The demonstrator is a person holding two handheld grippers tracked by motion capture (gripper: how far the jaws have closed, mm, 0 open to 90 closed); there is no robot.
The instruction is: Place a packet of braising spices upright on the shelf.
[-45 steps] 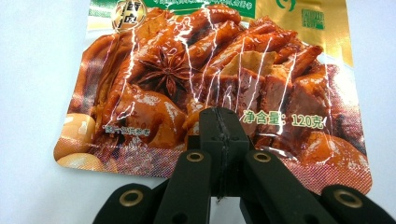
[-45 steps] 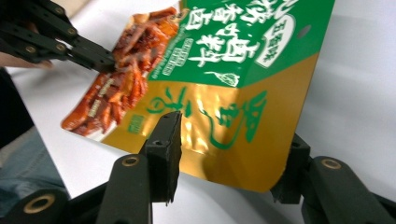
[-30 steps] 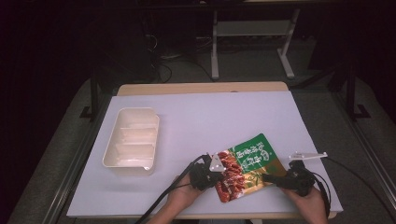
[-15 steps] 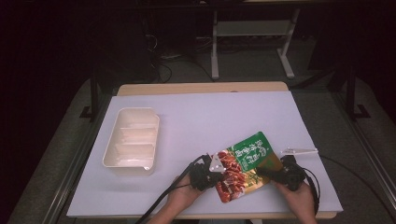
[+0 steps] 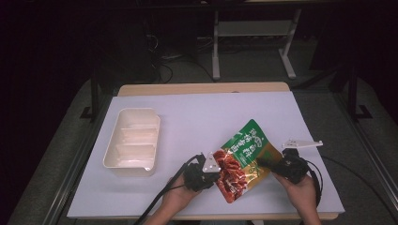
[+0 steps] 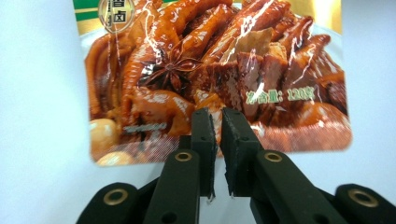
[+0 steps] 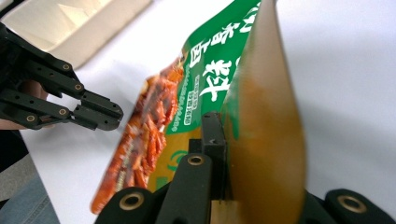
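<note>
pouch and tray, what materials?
Pouch: looks like glossy printed plastic film, going by the sharp glare streaks and the edge that bends at the right gripper. Tray: probably matte cream moulded plastic, with smooth rounded walls and soft shading; could be pulp.

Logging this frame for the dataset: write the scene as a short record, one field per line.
surface: white table
main item: food pouch, green top, printed braised meat, lifted off the table at its right edge
left gripper: jaws nearly closed on the pouch's bottom edge
right gripper: shut on the pouch's curled side edge
container: cream tray with compartments, lying left of the pouch, apart from it
tray contents: nothing visible inside
</note>
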